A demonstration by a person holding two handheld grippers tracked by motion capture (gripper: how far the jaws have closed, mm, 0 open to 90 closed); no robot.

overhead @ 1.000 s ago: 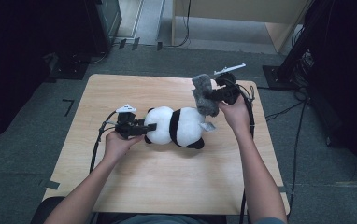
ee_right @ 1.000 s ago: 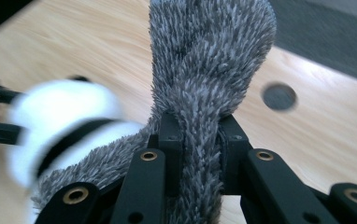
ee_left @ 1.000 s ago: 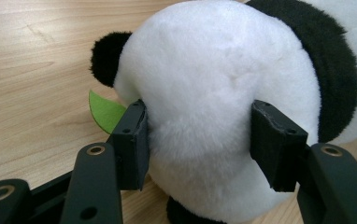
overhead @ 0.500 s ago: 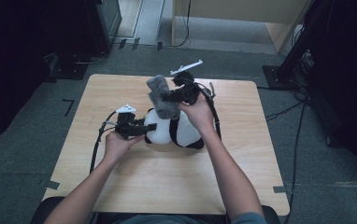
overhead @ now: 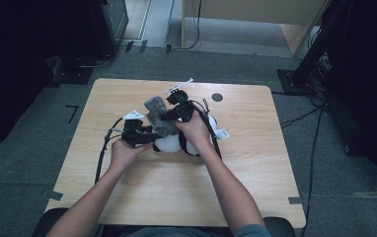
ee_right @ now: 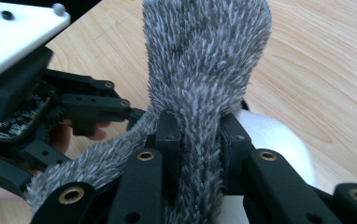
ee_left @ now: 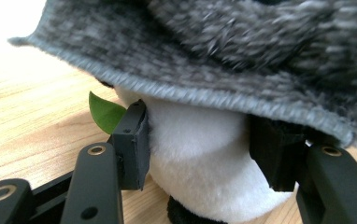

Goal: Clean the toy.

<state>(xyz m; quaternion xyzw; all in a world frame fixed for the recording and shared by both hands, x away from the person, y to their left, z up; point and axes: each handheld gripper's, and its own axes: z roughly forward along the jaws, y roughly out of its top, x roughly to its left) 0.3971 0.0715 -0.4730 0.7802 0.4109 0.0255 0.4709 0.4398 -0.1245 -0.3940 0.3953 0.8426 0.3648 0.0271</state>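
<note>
In the left gripper view, low in the frame, the left gripper point(ee_left: 200, 149) has its two black jaws partly closed, their pads pressed against either side of the white body of a black-and-white plush panda toy point(ee_left: 195, 154). A small green felt leaf point(ee_left: 103, 112) pokes out just beside the left pad. Across the top of that frame, a grey fuzzy knitted cloth piece point(ee_left: 204, 51) hangs over the toy, with its stitched hem running just above the pads.

In the right gripper view, the right gripper point(ee_right: 199, 140) is clamped tight at lower centre on a bunched fold of the grey cloth point(ee_right: 204, 70), which rises between the jaws to the top edge. The left gripper point(ee_right: 64, 112) lies at the left of that frame, near the cloth's lower drape.

In the high view, both hands meet near the middle of the light wooden table point(overhead: 255, 163). The panda point(overhead: 169, 144) lies there between the left gripper point(overhead: 147, 137) and the right gripper point(overhead: 169, 113), with the grey cloth point(overhead: 158, 116) draped on its upper left end. A small dark round mark point(overhead: 217, 97) lies farther back on the tabletop.
</note>
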